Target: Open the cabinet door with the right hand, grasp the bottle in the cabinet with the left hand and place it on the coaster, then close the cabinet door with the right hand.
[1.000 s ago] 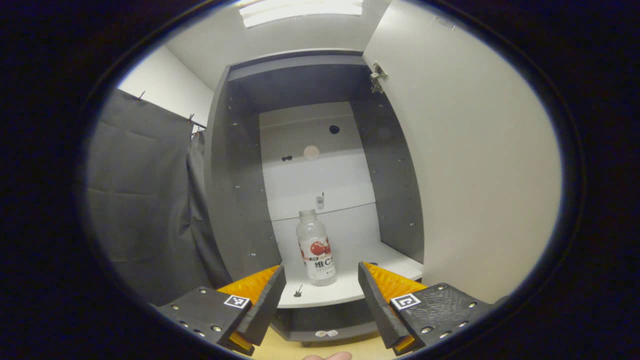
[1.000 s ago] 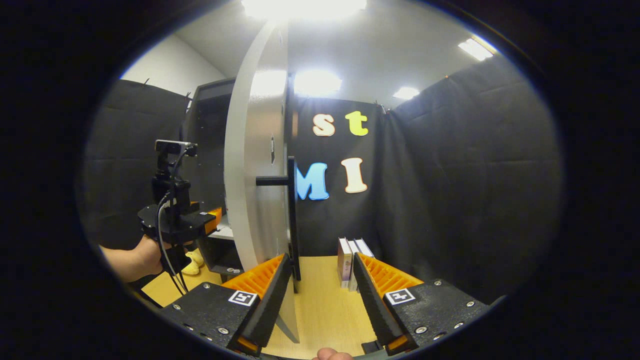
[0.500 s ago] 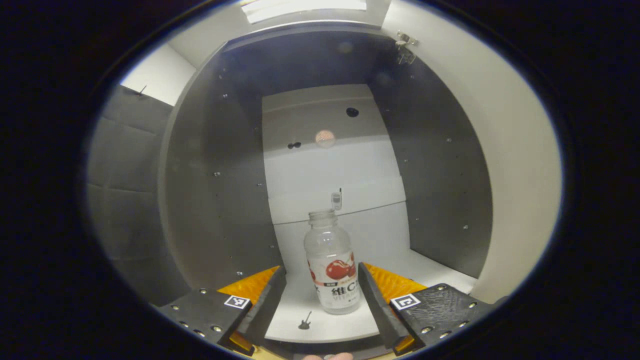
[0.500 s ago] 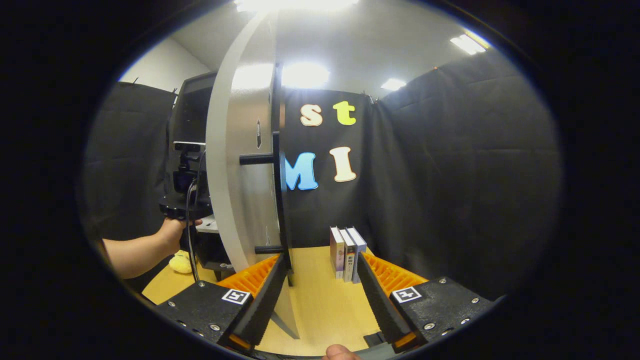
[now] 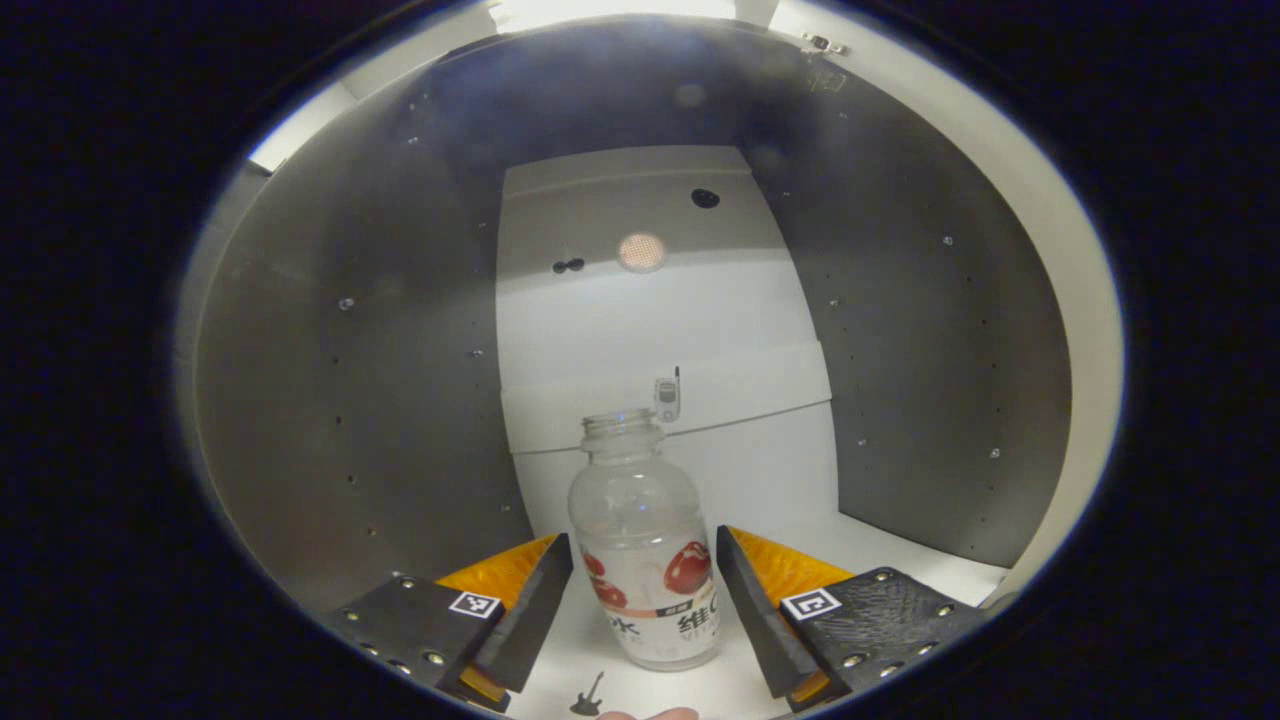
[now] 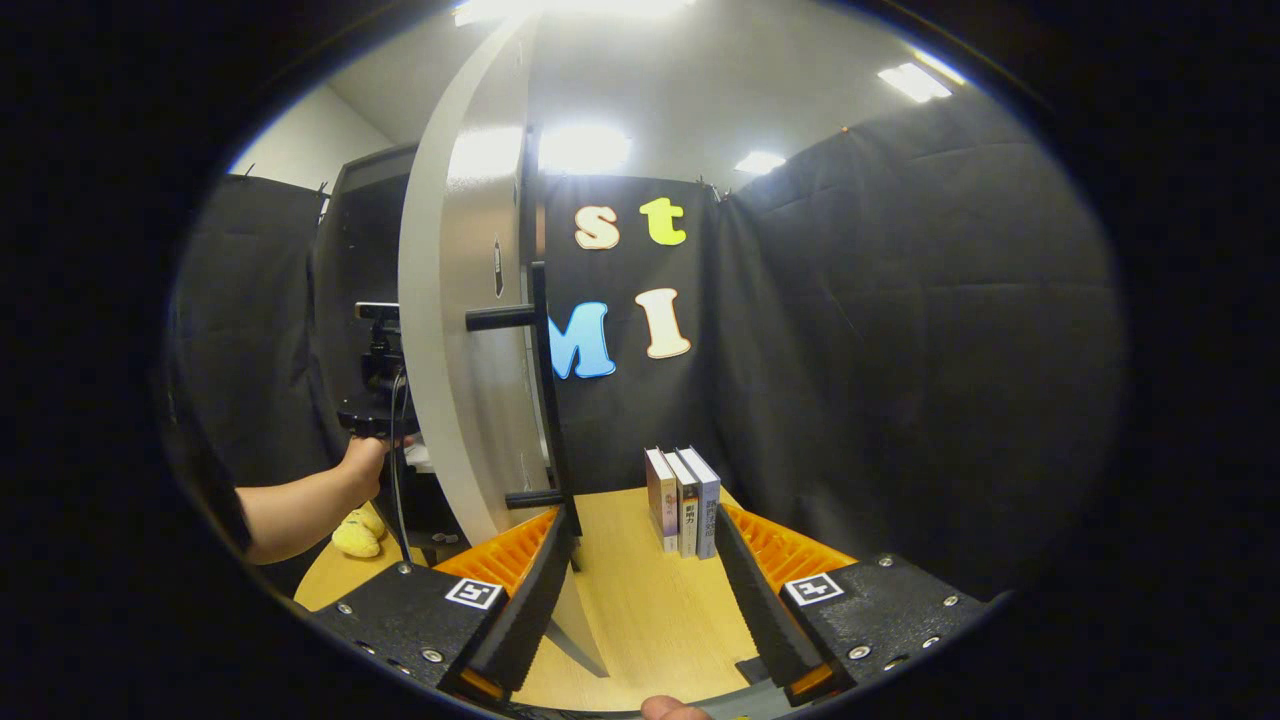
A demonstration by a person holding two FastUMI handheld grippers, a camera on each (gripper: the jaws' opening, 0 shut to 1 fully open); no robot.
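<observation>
Reaching into the open cabinet, the left gripper has its fingers spread wide, one on either side of the bottle; a gap shows between each finger and the bottle wall, so there is no contact on either side. The bottle is clear plastic, uncapped, upright, with a label bearing red fruit, and stands on the white cabinet shelf near its front edge. A small guitar-shaped mark lies on the shelf just in front of the bottle. Cabinet side walls are dark grey with rows of small fittings; the back panel is white with a few dark holes and a small sticker behind the bottle's mouth. In the right gripper view, the right gripper is also wide, holding nothing, its fingers over the wooden bench. The white cabinet door stands open, seen nearly edge-on, with its long black bar handle just beyond the gripper's left finger, not touching it as far as can be judged. Three books stand upright on the bench near the black curtain. Beyond the door, a person's hand holds the left gripper's body at the cabinet opening, and a yellow soft object lies on the bench below the forearm.
</observation>
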